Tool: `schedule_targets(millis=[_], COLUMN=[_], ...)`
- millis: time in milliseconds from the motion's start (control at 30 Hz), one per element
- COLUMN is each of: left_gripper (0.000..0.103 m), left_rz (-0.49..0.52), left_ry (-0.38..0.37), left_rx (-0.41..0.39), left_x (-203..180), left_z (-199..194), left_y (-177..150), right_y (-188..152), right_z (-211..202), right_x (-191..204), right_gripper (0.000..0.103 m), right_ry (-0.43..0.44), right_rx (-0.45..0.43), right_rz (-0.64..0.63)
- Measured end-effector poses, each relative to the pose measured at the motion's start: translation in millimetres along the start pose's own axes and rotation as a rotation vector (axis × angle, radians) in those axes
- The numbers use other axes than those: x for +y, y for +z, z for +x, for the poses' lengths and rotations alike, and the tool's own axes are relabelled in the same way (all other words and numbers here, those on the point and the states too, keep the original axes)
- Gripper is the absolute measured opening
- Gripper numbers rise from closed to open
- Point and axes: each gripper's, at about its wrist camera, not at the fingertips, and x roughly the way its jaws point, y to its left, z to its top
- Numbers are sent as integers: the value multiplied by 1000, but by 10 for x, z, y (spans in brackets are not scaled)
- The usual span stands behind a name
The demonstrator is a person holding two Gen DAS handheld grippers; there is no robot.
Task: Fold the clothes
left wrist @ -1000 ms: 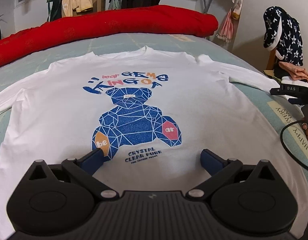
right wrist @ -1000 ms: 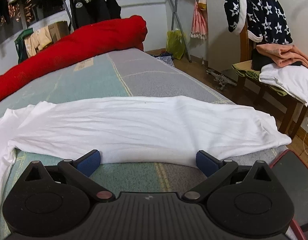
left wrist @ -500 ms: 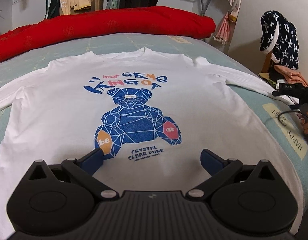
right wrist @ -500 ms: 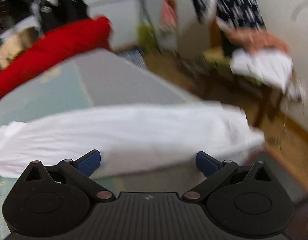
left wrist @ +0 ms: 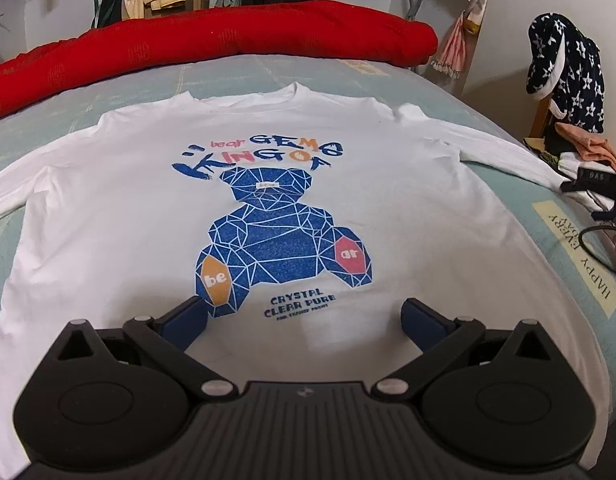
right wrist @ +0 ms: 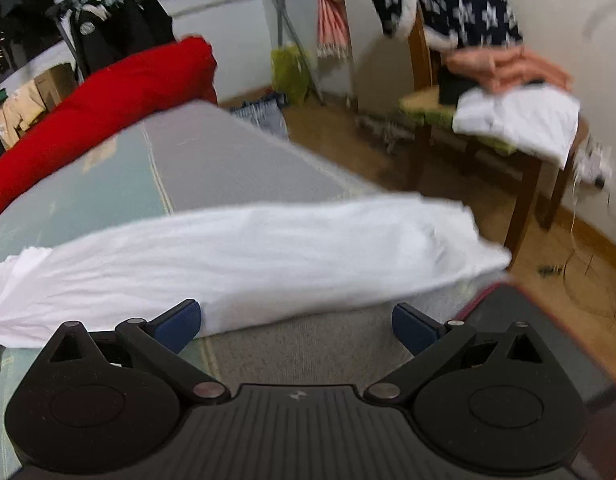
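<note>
A white long-sleeved shirt (left wrist: 120,216) with a blue bear print lies flat, face up, on the bed. My left gripper (left wrist: 304,316) hovers open over its lower hem, nothing between the fingers. In the right wrist view the shirt's right sleeve (right wrist: 268,256) stretches across the bed toward the edge. My right gripper (right wrist: 294,322) is open just short of that sleeve, its left fingertip (right wrist: 180,320) at the fabric's near border. The right gripper's body (left wrist: 596,184) shows at the sleeve's cuff in the left wrist view.
A red rolled blanket (left wrist: 212,44) lies along the bed's far side. A wooden chair (right wrist: 524,168) with folded white and pink clothes stands right of the bed; a starred dark garment (left wrist: 564,56) hangs on it. A clothes rack (right wrist: 108,36) stands behind. The bed edge (right wrist: 308,152) drops to the floor.
The right gripper has swung right along the sleeve toward the cuff, with motion blur. The left gripper has edged slightly back and right over the hem. Both stay open.
</note>
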Motion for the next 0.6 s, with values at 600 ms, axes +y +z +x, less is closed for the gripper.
schedule_targets(millis=[600], left_gripper=[102], left_rz=[-8], left_ry=[7], left_rx=[7], left_x=[17], left_z=[31], left_y=[28], right_y=[208], right_z=[256], right_x=[576], right_gripper=[103], right_ry=[42], right_rx=[31], right_rz=[-107])
